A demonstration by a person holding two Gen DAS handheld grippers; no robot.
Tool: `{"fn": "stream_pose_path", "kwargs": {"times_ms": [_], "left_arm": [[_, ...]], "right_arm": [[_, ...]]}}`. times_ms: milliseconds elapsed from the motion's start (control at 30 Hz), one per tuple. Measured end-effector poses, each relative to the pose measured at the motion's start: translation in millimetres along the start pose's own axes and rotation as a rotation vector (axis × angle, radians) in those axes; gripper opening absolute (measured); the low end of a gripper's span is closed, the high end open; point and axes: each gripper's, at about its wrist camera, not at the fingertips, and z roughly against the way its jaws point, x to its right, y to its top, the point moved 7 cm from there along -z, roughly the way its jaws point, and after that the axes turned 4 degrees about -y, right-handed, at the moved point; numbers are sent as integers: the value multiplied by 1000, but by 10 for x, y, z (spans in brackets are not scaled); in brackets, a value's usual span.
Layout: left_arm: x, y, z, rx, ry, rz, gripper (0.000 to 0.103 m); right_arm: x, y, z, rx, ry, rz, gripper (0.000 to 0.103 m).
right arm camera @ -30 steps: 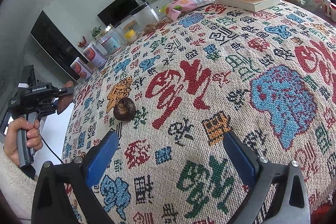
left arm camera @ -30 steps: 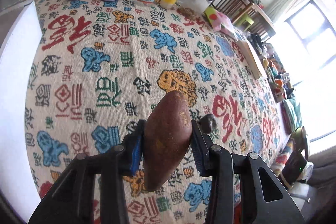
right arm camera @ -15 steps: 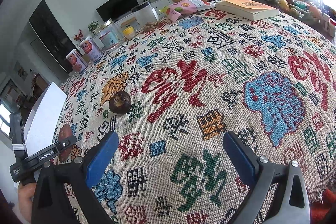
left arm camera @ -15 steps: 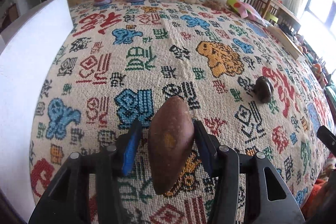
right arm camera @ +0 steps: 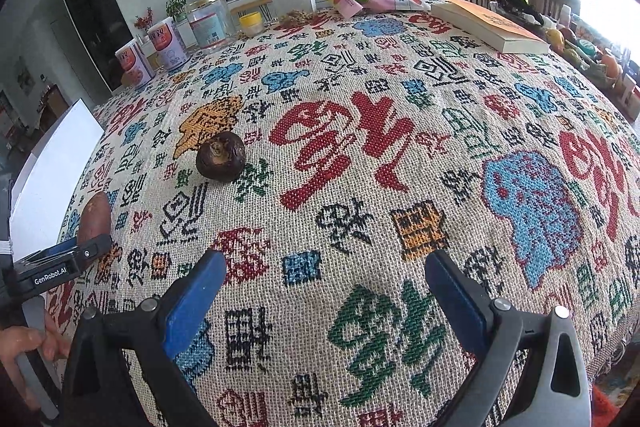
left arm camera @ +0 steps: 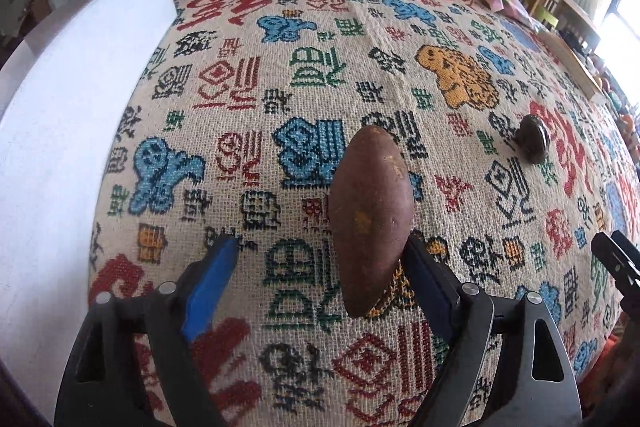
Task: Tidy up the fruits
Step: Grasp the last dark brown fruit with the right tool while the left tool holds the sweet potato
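Left hand-held gripper (left arm camera: 320,283), jaws just opened, sweet potato (left arm camera: 370,223) loose between them, leaning on the right pad, long axis pointing away; dark round fruit (right arm camera: 220,155) lies on worktop (right arm camera: 360,187) ahead-left of the spread, empty right hand-held gripper (right arm camera: 324,291).

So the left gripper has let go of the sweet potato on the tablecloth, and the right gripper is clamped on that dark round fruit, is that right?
Not quite. The right gripper is open and empty; the right wrist view shows the dark round fruit lying apart on the tablecloth. The rest holds: the left gripper has just been opening, with the sweet potato between its fingers.
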Motion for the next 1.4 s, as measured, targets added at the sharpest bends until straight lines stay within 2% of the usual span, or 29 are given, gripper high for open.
{"fn": "stream_pose_path", "kwargs": {"times_ms": [167, 500, 733, 900, 1100, 1200, 1300, 1400], "left_arm": [[10, -94, -6, -22, 31, -33, 86], [-37, -68, -30, 131, 51, -29, 99], [-31, -59, -31, 129, 44, -32, 99], [-26, -32, -48, 89, 38, -28, 99], [-28, -44, -42, 158, 39, -35, 100], [-29, -45, -42, 157, 38, -36, 100], [-24, -52, -38, 158, 37, -36, 100], [-23, -51, -39, 157, 40, -36, 100]], "right_arm": [[-4, -17, -37, -16, -16, 11, 99], [-20, -66, -121, -61, -19, 25, 99], [-53, -90, -175, -85, -24, 42, 99], [-57, -63, -119, -57, 3, 31, 99], [-47, -16, -159, -66, 53, -2, 99], [-204, 126, -203, -18, 94, 44, 99], [-512, 291, -319, 25, 111, 167, 99], [-774, 400, -500, 10, 121, 254, 99]]}}
